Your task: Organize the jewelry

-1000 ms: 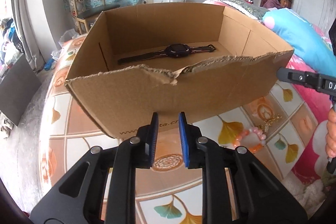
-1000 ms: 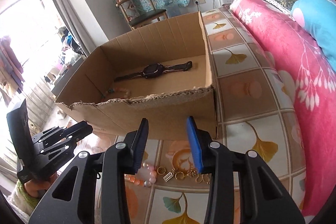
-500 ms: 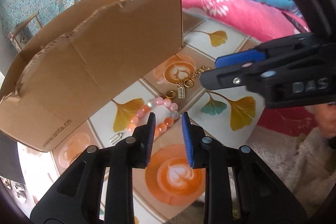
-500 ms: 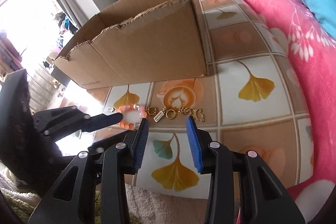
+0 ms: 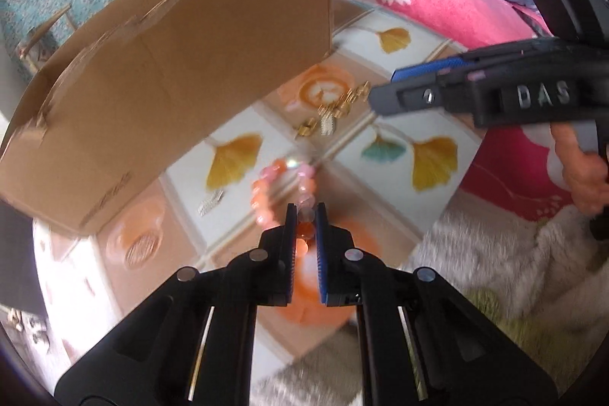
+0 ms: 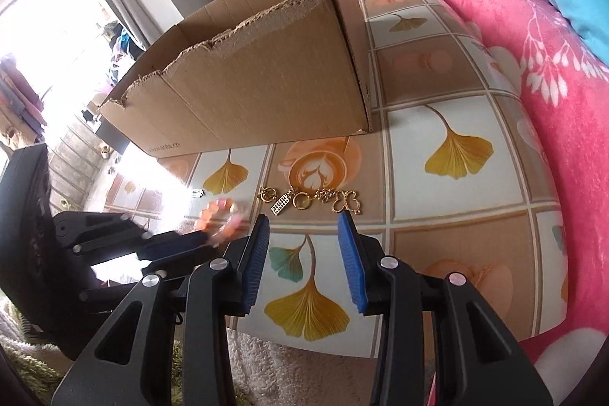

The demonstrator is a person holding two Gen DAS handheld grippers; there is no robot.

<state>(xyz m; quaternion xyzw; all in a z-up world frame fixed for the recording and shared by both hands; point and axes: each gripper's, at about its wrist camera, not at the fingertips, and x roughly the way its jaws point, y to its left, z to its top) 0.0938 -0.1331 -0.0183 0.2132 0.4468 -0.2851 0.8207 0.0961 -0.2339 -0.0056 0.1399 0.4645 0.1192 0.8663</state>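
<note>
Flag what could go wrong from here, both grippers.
1. The left gripper has just closed on the bead bracelet, pinching only one or two round beads; they may pop out on lifting.
2. The right gripper, open, hangs short of the flat gold chain; it could push it along the tablecloth.

Both tools are showing black plastic arms with triangular cut-outs and round silver screws; the left gripper (image 5: 304, 215) and right gripper (image 6: 304, 227) are wearing ribbed blue pads, and raised grey letters "DAS" are running along the right one's side
</note>
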